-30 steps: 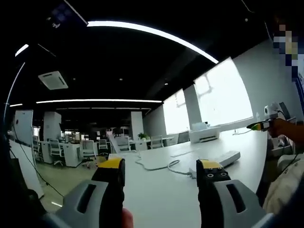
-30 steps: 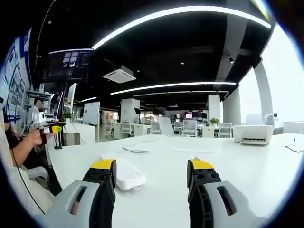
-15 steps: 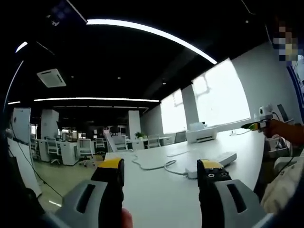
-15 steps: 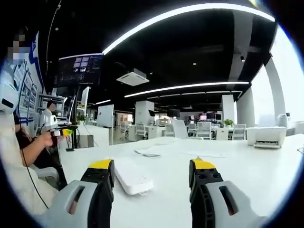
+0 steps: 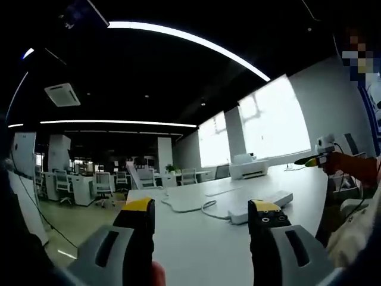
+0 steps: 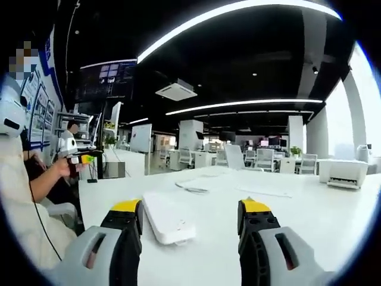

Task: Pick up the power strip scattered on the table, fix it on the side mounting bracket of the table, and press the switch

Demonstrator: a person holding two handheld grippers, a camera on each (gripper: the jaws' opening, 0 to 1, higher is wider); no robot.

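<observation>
1. Power strip, a long flat white plastic bar, lies on the white counter, untouched. In the right gripper view it sits just ahead of the jaws, nearer the left one. In the left gripper view it shows beyond the right jaw.
2. White cord loops off the strip's far end across the counter.
3. Right gripper: yellow-tipped jaws spread wide, nothing between them, above the counter and apart from the strip.
4. Left gripper: jaws likewise wide apart and empty, pointing down the length of the counter.
5. Step in hand, by my reading: approach for the pick-up. No grasp made, mounting and switch not yet begun.
6. Next move likely calls for the right gripper to drop and shift left so the jaws straddle the strip across its narrow width, then close. Trailing cord may drag or snag.
7. Hard to make out: the strip's sockets and switch. The side mounting bracket cannot be picked out. The strip's near end is partly cut off by the jaw in the left gripper view.
8. A person's hand at the counter's edge holds another small device, well apart from the strip.
</observation>
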